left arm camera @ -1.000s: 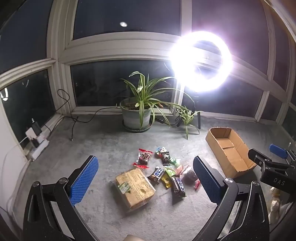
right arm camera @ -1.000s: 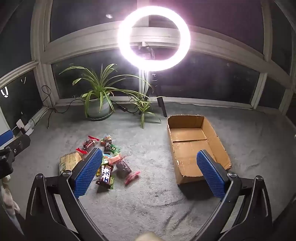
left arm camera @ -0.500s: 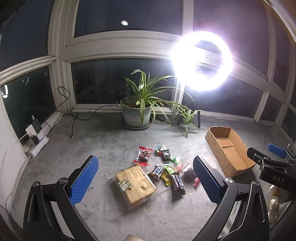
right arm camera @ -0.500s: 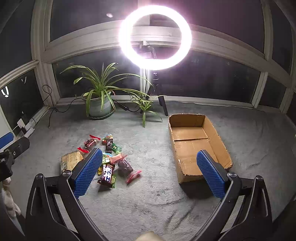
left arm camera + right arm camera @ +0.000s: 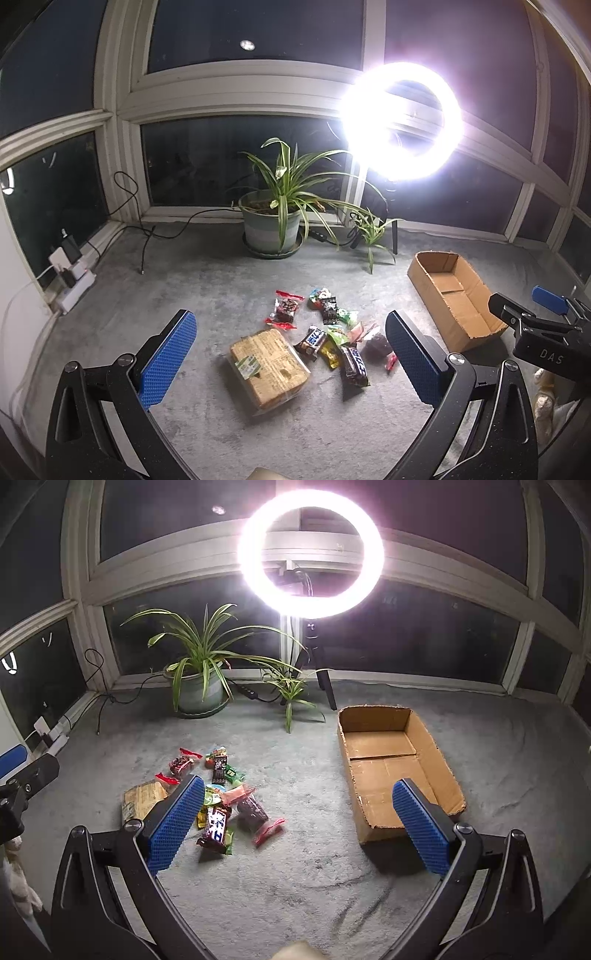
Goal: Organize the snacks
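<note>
A heap of small snack packets (image 5: 334, 328) (image 5: 221, 801) lies on the grey carpet, with a large clear-wrapped cracker pack (image 5: 267, 365) (image 5: 142, 801) at its near left. To the right lies an open, empty cardboard box (image 5: 454, 299) (image 5: 397, 768). My left gripper (image 5: 291, 356) hovers open above the cracker pack, nothing between its blue pads. My right gripper (image 5: 297, 825) is open over bare carpet between the heap and the box; its left pad hides part of the heap. The right gripper (image 5: 535, 321) also shows at the right edge of the left wrist view.
A potted spider plant (image 5: 271, 218) (image 5: 197, 686) and a smaller plant (image 5: 290, 692) stand by the window. A ring light on a tripod (image 5: 310, 550) glares behind the box. Cables and a power strip (image 5: 72, 284) lie along the left wall.
Both cameras have drifted slightly back and up; snacks and box sit a little farther off. Nothing was gripped or moved.
</note>
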A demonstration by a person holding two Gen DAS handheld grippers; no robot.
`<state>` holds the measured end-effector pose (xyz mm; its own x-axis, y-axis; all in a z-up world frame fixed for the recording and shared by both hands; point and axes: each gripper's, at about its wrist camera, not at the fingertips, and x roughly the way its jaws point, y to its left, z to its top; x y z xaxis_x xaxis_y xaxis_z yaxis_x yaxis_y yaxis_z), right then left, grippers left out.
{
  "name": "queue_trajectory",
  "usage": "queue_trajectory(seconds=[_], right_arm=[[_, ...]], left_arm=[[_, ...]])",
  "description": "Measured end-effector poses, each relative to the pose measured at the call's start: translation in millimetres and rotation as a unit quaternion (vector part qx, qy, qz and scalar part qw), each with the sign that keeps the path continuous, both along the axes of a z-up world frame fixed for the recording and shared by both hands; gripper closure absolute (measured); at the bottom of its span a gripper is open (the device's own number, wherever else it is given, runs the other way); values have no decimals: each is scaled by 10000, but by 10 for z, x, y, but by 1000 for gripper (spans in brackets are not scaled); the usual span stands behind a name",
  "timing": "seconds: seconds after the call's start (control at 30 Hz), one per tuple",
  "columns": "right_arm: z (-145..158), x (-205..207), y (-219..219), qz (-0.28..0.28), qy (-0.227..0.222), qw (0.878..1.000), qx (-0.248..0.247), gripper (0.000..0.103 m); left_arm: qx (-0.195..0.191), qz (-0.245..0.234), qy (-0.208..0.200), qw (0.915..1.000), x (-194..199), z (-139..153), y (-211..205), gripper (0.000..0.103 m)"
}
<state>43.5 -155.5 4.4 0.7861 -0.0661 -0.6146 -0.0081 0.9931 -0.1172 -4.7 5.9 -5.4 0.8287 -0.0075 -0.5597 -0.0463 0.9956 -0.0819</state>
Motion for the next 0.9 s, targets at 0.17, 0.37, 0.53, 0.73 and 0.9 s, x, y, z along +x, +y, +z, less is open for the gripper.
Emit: queue_trajectory(seconds=[0.17, 0.37, 0.53, 0.73, 0.9], right_arm=[[-2, -2, -5, 12, 3, 10000, -2, 0], [1, -2, -6, 10, -1, 10000, -3, 0], [-2, 5, -7, 14, 13, 10000, 4, 0], [-7, 22, -11, 4, 12, 10000, 1, 0], [-3, 25, -6, 4, 19, 10000, 0, 0]], left_arm=[[-13, -17, 0, 10000, 7, -9, 2, 1], [-14, -20, 4, 10000, 16, -6, -12, 1], [-15, -20, 4, 10000, 21, -9, -25, 1], [-14, -13, 5, 10000, 31, -10, -31, 1], [-11, -22, 3, 10000, 29, -8, -25, 1]])
